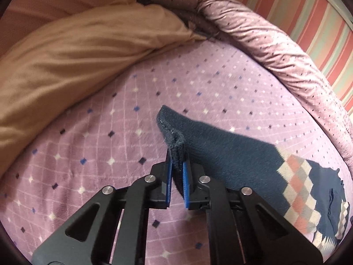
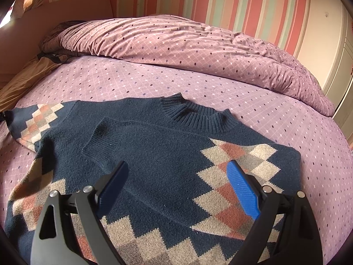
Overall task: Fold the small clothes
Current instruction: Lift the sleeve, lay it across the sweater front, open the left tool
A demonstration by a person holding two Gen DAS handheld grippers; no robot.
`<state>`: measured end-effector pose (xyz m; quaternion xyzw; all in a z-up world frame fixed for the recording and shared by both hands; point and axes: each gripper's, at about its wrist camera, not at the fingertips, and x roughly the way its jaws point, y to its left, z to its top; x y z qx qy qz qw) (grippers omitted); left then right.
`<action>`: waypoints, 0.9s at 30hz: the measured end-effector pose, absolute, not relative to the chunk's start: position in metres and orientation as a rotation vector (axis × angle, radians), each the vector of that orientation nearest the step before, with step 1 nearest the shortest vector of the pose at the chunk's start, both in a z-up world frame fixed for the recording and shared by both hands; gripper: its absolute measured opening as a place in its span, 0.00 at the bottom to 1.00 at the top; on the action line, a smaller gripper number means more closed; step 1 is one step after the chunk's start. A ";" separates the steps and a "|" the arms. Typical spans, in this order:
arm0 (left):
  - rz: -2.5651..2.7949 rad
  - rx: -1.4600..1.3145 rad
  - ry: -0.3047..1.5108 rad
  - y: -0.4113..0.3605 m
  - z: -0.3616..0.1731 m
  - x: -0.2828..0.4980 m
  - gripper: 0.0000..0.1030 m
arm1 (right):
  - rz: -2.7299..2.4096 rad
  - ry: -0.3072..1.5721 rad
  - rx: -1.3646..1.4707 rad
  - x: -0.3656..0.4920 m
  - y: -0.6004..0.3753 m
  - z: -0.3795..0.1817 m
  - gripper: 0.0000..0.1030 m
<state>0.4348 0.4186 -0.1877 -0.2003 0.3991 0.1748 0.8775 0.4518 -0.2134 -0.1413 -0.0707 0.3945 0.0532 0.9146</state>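
Observation:
A small navy knit sweater (image 2: 154,154) with a beige, pink and grey diamond pattern lies flat on the purple bed cover, collar (image 2: 194,114) toward the far side. Its right sleeve is folded across the chest. My right gripper (image 2: 178,185) is open and empty, hovering just above the chest. My left gripper (image 1: 176,165) is shut on the cuff (image 1: 174,139) of the other sleeve (image 1: 231,154), holding it lifted off the bed, out to the sweater's left. That sleeve also shows at the left edge of the right wrist view (image 2: 33,119).
The purple dotted bed cover (image 1: 154,88) spreads all around. A rumpled duvet (image 2: 198,48) of similar pattern is piled along the far side by the striped wall (image 2: 220,0). A tan pillow (image 1: 77,50) lies at the head, left of the sleeve.

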 end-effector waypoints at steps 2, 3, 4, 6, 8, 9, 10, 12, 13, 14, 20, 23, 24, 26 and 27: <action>0.356 -0.418 0.815 0.415 -0.178 0.436 0.06 | 0.107 0.807 -0.141 0.451 -0.214 -0.140 0.88; 0.350 -0.412 0.802 0.410 -0.169 0.437 0.06 | 0.107 0.805 -0.138 0.450 -0.214 -0.138 0.88; 0.345 -0.405 0.795 0.407 -0.164 0.438 0.06 | 0.105 0.802 -0.135 0.449 -0.216 -0.137 0.88; 0.325 -0.372 0.777 0.392 -0.146 0.442 0.06 | 0.102 0.795 -0.125 0.447 -0.221 -0.133 0.88; 0.299 -0.334 0.758 0.375 -0.127 0.447 0.06 | 0.099 0.786 -0.115 0.444 -0.228 -0.128 0.88; 0.279 -0.304 0.742 0.361 -0.113 0.451 0.06 | 0.097 0.780 -0.107 0.442 -0.233 -0.124 0.88; 0.263 -0.284 0.730 0.350 -0.104 0.453 0.06 | 0.093 0.773 -0.100 0.439 -0.238 -0.121 0.88; 0.220 -0.248 0.704 0.320 -0.080 0.459 0.06 | 0.085 0.761 -0.089 0.433 -0.250 -0.114 0.88; 0.199 -0.233 0.690 0.305 -0.070 0.461 0.06 | 0.080 0.757 -0.085 0.431 -0.256 -0.112 0.88; 0.174 -0.221 0.679 0.289 -0.060 0.464 0.06 | 0.073 0.752 -0.080 0.428 -0.263 -0.109 0.88; 0.026 -0.093 0.633 0.163 -0.020 0.479 0.06 | 0.023 0.724 -0.036 0.411 -0.313 -0.091 0.88; -0.061 -0.090 0.643 0.091 -0.016 0.487 0.06 | 0.004 0.716 -0.024 0.403 -0.336 -0.085 0.88; -0.082 -0.085 0.646 0.072 -0.017 0.488 0.06 | 0.000 0.715 -0.020 0.402 -0.343 -0.084 0.88; -0.133 -0.069 0.652 0.027 -0.021 0.488 0.06 | -0.012 0.712 -0.007 0.397 -0.360 -0.082 0.88; -0.153 -0.072 0.657 0.007 -0.023 0.487 0.06 | -0.018 0.711 -0.003 0.395 -0.368 -0.081 0.88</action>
